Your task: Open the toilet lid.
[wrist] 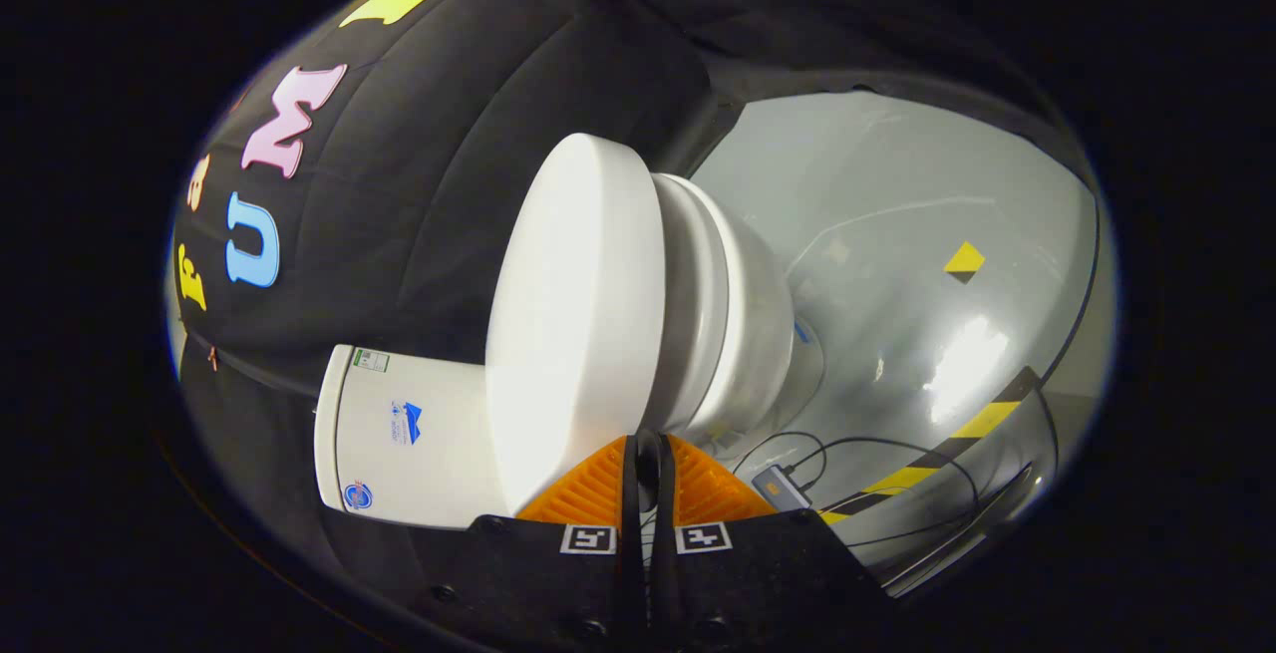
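One toilet is showing in the gripper view, and the whole scene is appearing rolled onto its side. Furthest left, one cistern (pixel 409 444) is lying against the dark cloth wall, carrying three small stickers on its face. Next to it, the one toilet lid (pixel 578 319) is standing as a broad white disc, its flat top facing left; its lower edge is sitting just ahead of the fingertips. Whether it is touching them cannot be told. Right of the lid, a narrow gap is showing before the seat and the one bowl (pixel 743 324), so the lid is looking slightly parted from the seat.

The gripper (pixel 648 454) is sitting with its two fingers pressed together, closed, with nothing caught between them.

Further right, the glossy grey floor (pixel 897 234) is spreading out, bearing one small yellow-and-black square marker (pixel 964 261). Near the fingers one small device (pixel 781 486) is lying with thin dark cables (pixel 897 454) looping from it, and one yellow-and-black striped tape (pixel 957 439) is running past them.
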